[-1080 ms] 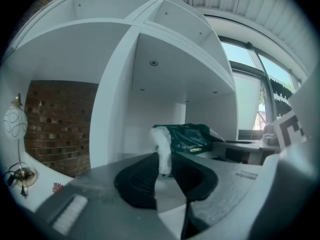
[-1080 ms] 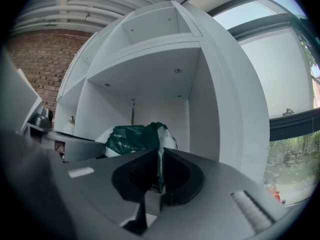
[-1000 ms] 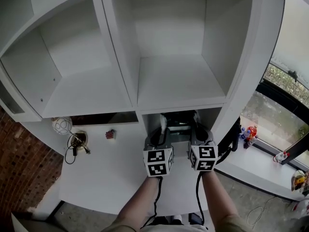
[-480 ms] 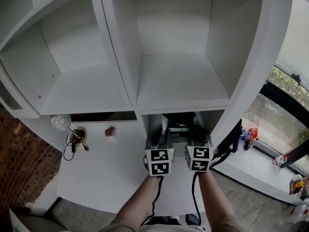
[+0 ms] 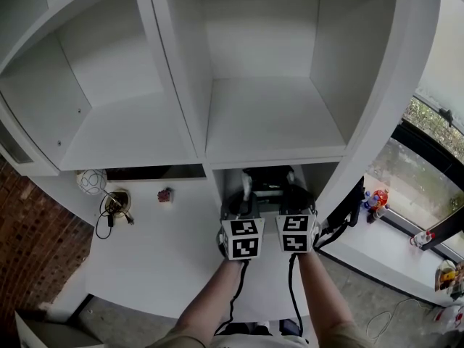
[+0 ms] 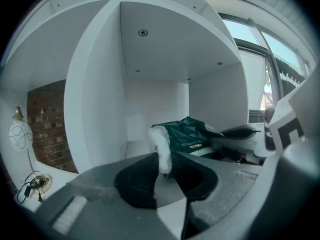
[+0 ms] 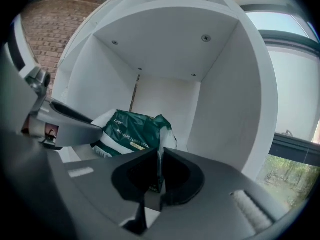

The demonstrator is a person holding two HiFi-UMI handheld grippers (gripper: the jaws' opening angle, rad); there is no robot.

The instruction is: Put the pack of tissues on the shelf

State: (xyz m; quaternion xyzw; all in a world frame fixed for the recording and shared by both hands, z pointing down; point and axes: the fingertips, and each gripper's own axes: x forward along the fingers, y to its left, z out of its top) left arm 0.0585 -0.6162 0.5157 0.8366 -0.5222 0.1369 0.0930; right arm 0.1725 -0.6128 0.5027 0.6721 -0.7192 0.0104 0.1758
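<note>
The shelf (image 5: 174, 71) is a white, smooth-faced unit of square compartments with sharp front edges, filling the upper two thirds of the head view. Both grippers reach into a low compartment at lower centre, under a flat board (image 5: 272, 158).

The left gripper (image 5: 244, 194) and right gripper (image 5: 291, 193) sit side by side, their marker cubes almost touching. The pack (image 6: 187, 134) hangs between them inside that compartment. It is soft, in glossy dark green crinkled film with a white end. Whether it rests on the compartment floor cannot be told.

In the left gripper view the left gripper (image 6: 165, 160) has its jaws narrowly parted and clamped on the bunched white end of the pack. Bare floor lies between the pack and the side wall at left.

In the right gripper view the right gripper (image 7: 160, 170) has its jaws nearly together, pinching a thin flap of the pack (image 7: 135, 129). The side wall at right stands apart from the pack, and the back panel lies well behind it.

In the head view, a white matte table (image 5: 159, 267) spreads below the shelf, with a cable (image 5: 114, 212) coiled at its left. A rough brick wall (image 5: 29, 252) fills the lower left and a window sill (image 5: 391, 256) runs along the right.
</note>
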